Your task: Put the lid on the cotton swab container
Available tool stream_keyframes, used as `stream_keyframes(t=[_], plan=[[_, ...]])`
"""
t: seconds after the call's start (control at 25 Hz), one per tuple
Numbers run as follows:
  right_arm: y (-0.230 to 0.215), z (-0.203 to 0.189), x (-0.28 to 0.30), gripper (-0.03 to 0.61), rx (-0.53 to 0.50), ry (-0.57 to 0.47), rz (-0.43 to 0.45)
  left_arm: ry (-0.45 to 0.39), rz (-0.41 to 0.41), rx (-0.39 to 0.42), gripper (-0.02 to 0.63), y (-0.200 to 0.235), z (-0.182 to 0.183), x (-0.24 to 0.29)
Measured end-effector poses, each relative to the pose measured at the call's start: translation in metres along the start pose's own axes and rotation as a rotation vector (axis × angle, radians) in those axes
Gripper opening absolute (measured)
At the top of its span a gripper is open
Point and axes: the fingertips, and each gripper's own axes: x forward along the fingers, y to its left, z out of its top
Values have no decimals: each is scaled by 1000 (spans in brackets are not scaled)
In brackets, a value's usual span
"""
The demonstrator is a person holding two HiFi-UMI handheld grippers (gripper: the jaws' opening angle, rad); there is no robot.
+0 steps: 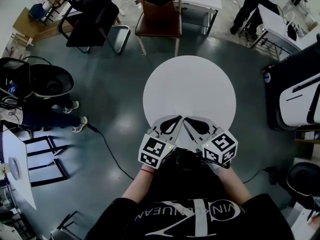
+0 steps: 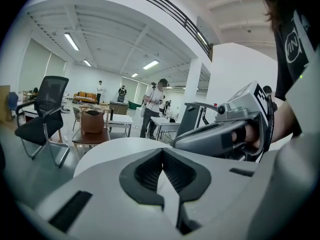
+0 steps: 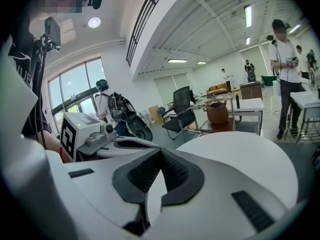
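Floor: grey floor (image 1: 115, 84) spreads all round you, with a black office chair (image 1: 92, 14) and a brown chair (image 1: 159, 19) well beyond the far side of the table.
Table: the round white table (image 1: 190, 84) stands straight ahead of you, and both gripper views look out across its top.
Left gripper: your left gripper (image 1: 172, 123) hovers at the table's near edge. Its dark pads (image 2: 145, 171) are pressed together at the tips with nothing pinched between them.
Right gripper: your right gripper (image 1: 195, 124) sits just beside the left one, noses angled toward each other. Its jaws are likewise closed tip to tip and it carries nothing.
Cotton swab container: you have none in sight. No view shows it on the table top or in either gripper.
Lid: also out of sight in all three views.
Step in hand: by my reading the task is not under way. You are parked at the table edge with both tools closed and empty, so no part of the lidding has begun.
Next move: you first need to find the container and lid, since they are not before you. Then spread one gripper's jaws to take the lid by its rim, and keep the other free to steady the container while you line the lid up square above its mouth.
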Motion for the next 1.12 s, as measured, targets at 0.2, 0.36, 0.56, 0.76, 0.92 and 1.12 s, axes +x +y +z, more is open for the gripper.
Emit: stream_keyframes(t=[0.2, 0.36, 0.56, 0.76, 0.92, 1.12], plan=[[0, -6, -14, 3, -11, -22, -18, -14, -11, 19, 6, -15, -1, 1], [-8, -1, -19, 3, -26, -14, -5, -16, -6, 21, 6, -18, 5, 10], [-15, 2, -24, 3, -48, -2, 10, -13, 7, 17, 6, -21, 10, 18], [-17, 7, -29, 3, -62, 5, 23, -14, 25, 11, 6, -25, 16, 20], [-17, 3, -34, 3, -74, 3, 37, -21, 42, 13, 6, -30, 12, 20], [-14, 4, -37, 3, -78, 3, 49, -24, 59, 11, 6, -33, 15, 17]])
